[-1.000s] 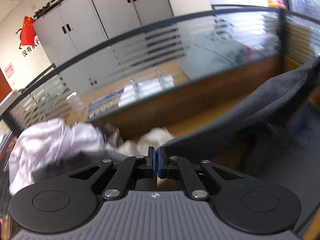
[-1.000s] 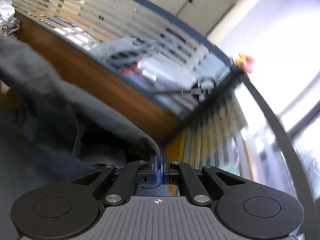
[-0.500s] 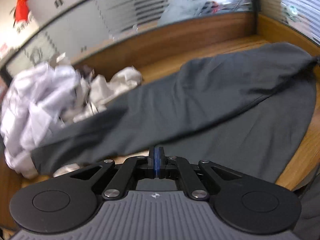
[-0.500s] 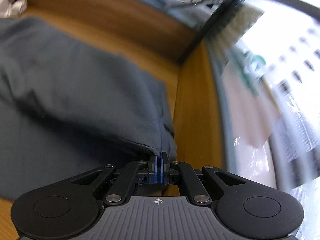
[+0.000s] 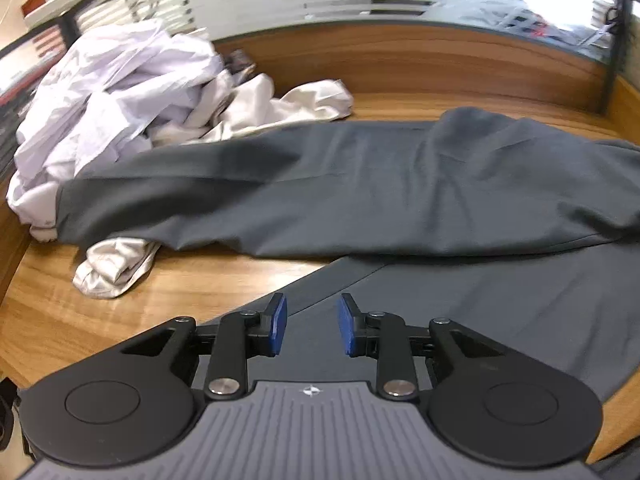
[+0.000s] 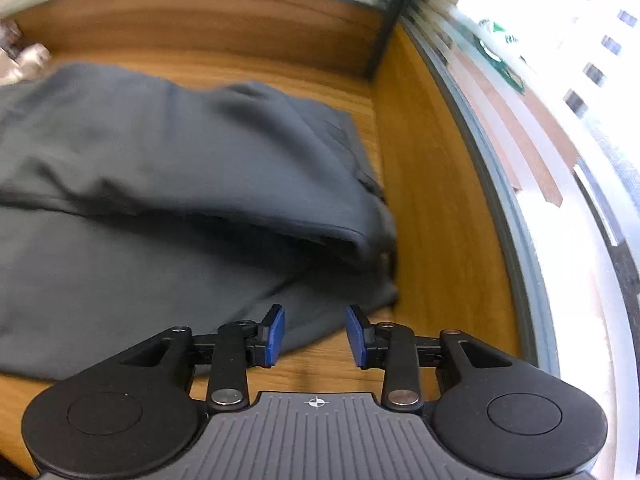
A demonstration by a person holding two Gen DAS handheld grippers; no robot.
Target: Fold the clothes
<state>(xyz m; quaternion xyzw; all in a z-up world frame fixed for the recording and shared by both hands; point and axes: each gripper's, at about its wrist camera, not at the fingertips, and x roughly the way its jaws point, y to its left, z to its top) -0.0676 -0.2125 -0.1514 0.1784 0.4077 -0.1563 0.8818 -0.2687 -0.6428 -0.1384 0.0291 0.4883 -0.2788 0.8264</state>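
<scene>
A dark grey garment (image 5: 360, 192) lies stretched across the wooden desk (image 5: 80, 320), one half folded over the other. My left gripper (image 5: 312, 328) hovers over its near edge; its jaws are opening and the blue pads press on nothing. In the right wrist view the same grey garment (image 6: 160, 184) ends in a folded corner near the desk's right wall. Over that corner my right gripper (image 6: 316, 334) stands with jaws opening, the cloth lying beneath them and not pinched.
A heap of white and lilac clothes (image 5: 120, 92) sits at the desk's back left, partly under the grey garment. A wooden partition with frosted glass (image 5: 400, 56) borders the back, and a wooden side wall (image 6: 432, 200) with a window closes the right.
Both grippers came down with the grey garment, laid it folded on the desk and let go; both jaws went from shut on the cloth to apart.
</scene>
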